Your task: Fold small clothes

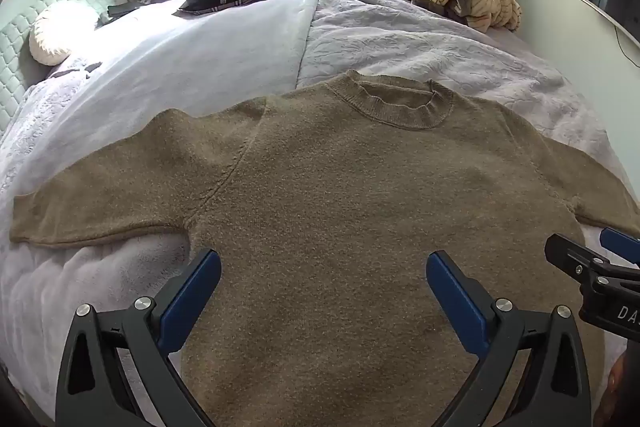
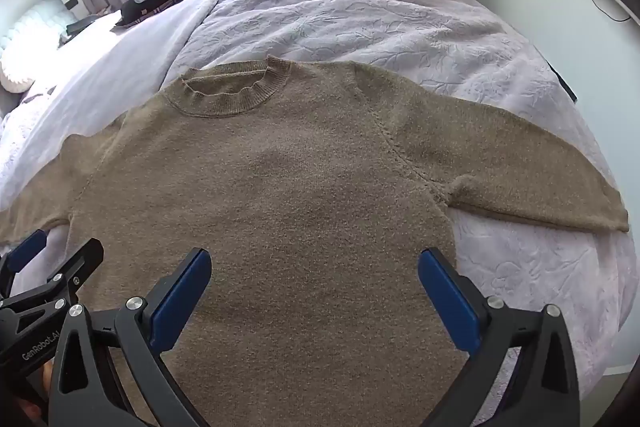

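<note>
The bed (image 1: 420, 39) carried a brown sweater (image 1: 340, 187) spread flat, front up, collar toward the window and both sleeves stretched sideways. Above its lower body hung the left tool (image 1: 323, 281) and right tool (image 2: 314, 277), side by side, each with jaws wide apart and gripping nothing.
</note>
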Action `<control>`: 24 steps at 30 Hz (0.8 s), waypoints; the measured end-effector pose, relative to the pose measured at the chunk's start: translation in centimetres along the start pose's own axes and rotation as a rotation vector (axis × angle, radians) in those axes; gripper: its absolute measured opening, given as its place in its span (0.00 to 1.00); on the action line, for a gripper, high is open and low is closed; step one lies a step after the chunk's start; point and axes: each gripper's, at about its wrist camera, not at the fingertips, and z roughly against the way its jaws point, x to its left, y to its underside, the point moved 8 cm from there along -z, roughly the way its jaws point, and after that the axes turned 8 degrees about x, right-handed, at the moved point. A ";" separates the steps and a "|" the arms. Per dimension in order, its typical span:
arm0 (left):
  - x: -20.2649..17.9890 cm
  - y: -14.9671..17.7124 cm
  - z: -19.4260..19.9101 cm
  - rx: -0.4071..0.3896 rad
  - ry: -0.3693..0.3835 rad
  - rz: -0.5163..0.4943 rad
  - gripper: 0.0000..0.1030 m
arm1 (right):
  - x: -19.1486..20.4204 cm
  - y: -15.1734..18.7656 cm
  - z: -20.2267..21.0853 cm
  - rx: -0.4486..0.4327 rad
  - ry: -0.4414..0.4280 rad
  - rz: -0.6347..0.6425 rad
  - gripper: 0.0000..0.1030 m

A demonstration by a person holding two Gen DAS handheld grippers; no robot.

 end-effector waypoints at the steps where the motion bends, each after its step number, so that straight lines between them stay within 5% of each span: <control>1: 0.1 0.0 -0.1 0.004 -0.003 0.004 1.00 | 0.0 0.0 0.0 0.001 -0.003 0.000 1.00; 24: 0.7 0.6 -0.9 0.044 0.021 0.044 1.00 | 0.4 0.0 -0.1 -0.008 0.047 0.030 1.00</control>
